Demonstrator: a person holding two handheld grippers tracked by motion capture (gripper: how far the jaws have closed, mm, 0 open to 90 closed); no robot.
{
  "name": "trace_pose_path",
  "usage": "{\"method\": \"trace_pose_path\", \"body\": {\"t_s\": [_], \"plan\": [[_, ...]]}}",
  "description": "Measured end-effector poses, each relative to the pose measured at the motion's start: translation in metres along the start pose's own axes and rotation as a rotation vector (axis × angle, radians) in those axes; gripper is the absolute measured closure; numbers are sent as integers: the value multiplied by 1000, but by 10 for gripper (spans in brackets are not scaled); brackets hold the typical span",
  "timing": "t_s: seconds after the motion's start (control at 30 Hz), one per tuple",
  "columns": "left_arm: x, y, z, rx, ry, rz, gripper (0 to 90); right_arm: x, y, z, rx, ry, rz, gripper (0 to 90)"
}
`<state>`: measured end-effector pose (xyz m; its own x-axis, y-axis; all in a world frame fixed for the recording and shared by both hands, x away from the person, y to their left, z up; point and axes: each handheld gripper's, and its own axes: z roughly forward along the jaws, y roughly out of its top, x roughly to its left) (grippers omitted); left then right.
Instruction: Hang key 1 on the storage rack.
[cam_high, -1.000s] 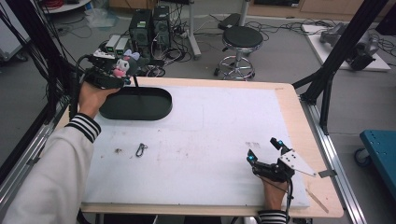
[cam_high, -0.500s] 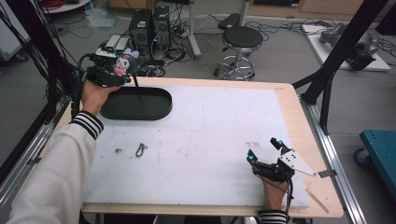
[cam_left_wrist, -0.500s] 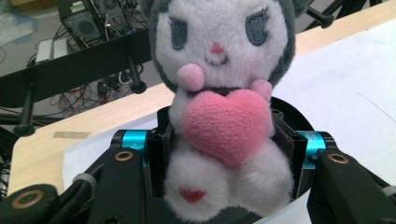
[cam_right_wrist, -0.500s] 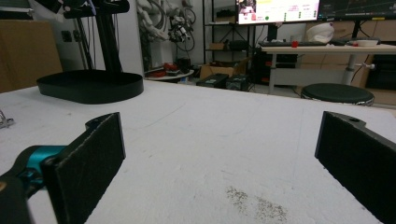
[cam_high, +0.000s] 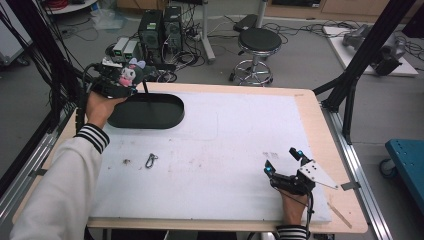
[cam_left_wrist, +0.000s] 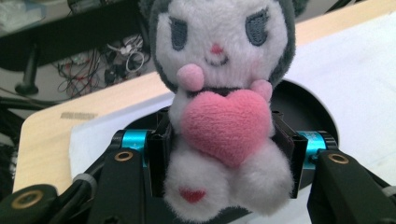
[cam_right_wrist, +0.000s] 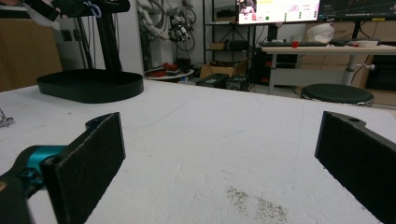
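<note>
Left gripper (cam_high: 131, 79): upper left of the high view, raised above the near-left rim of the tray, clenched on the plush toy (cam_left_wrist: 219, 100). In the left gripper view the jaws press the toy's waist from both sides; head, pink heart and feet bulge free above and below.

Plush toy: off the table, held over the tray's edge, not inside it.

Black oval tray (cam_high: 172, 117): upper left of the white mat (cam_high: 240, 150), appears empty.

Small metal clasp (cam_high: 151, 160): lower left of centre in the high view, loose on the mat, well apart from tray and both grippers.

Right gripper (cam_high: 283, 162): lower right of the high view, low over the mat, released; in the right gripper view the pads (cam_right_wrist: 100, 144) stand wide apart with nothing between them.

Risks, as judged: soft filling gives under the pads, so the toy could squirm out or rotate if the wrist tips. Letting go from this spot could land the toy on the rim and roll it onto the mat or off the table's left edge. A low sweep could knock the tray
</note>
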<state>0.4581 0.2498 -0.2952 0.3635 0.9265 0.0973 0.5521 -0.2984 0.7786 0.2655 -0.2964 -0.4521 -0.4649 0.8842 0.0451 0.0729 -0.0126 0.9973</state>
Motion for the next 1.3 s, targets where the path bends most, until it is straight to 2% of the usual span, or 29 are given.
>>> {"method": "trace_pose_path", "body": {"t_s": [0.33,0.47,0.57,0.73,1.03,1.17,1.2,1.23,1.27,1.3], "plan": [[-2,-12,2,6,2,5,512,0,0,0,0,1,0,8],[-4,-18,6,49,8,37,512,0,0,0,-1,1,-1,8],[-4,-24,10,51,-1,23,512,0,0,0,0,1,-1,8],[-6,-33,19,97,0,29,512,0,0,0,1,2,0,8],[-9,-37,27,100,-10,32,505,1,0,0,3,2,3,8],[-7,-38,26,88,-13,26,456,0,0,0,0,1,1,8],[-6,-38,26,81,-25,23,456,0,0,0,0,1,1,8],[-5,-39,25,72,-41,20,400,0,0,0,3,2,5,8],[-4,-39,24,55,-48,27,400,0,0,0,3,2,5,8],[-4,-39,22,40,-34,37,283,0,0,0,0,0,-1,9]]}}
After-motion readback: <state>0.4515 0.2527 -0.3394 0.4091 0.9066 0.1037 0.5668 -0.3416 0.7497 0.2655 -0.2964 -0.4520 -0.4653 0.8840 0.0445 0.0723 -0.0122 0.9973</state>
